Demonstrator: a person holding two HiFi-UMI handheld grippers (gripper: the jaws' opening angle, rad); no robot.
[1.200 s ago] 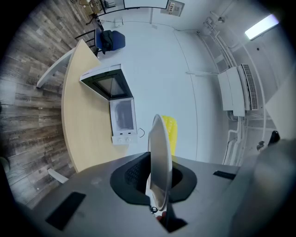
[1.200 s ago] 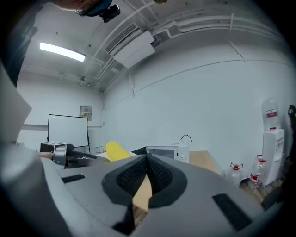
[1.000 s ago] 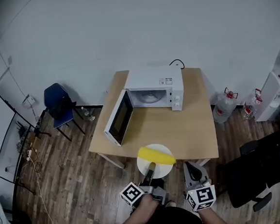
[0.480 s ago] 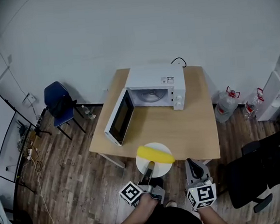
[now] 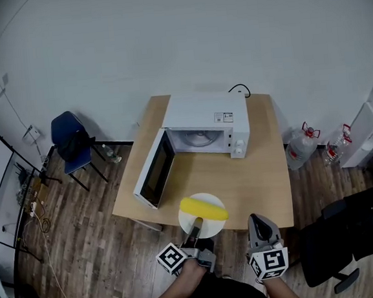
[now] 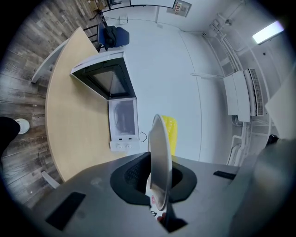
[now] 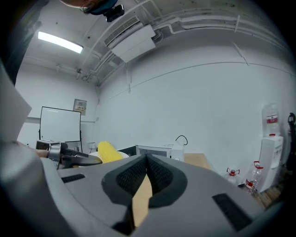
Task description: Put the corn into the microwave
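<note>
Grips a white plate (image 5: 214,227) by its near rim with the left gripper (image 5: 196,227), fingers clamped on that rim. Shows, in the left gripper view, the plate edge-on with its rim sunk between the two dark pads. Carries the corn (image 5: 203,208) on the plate, a yellow cob lying crosswise towards the plate's far side. Holds plate and corn at the near edge of the light wooden worktop (image 5: 260,171); cannot tell whether the plate touches the wood. Faces a white microwave (image 5: 199,108) standing at the worktop's far side, well apart from the plate, with its door (image 5: 151,171) swung wide to the left and the cavity open to view. Holds the right gripper (image 5: 258,226) just to the right of the plate, apart from it, fingers together and nothing between them. Leaves only a sliver of worktop visible through the slit below the pads in the right gripper view. Shows from that same view the corn and the left gripper off to the left, and the microwave nearly straight ahead. Has around the worktop a dark wood-plank floor (image 5: 85,251), with a blue chair (image 5: 69,139) off to the left by the wall. Has to the right a large water bottle (image 5: 301,147) beside a white water dispenser (image 5: 366,129), and nearer on that side a black office chair (image 5: 352,228).
</note>
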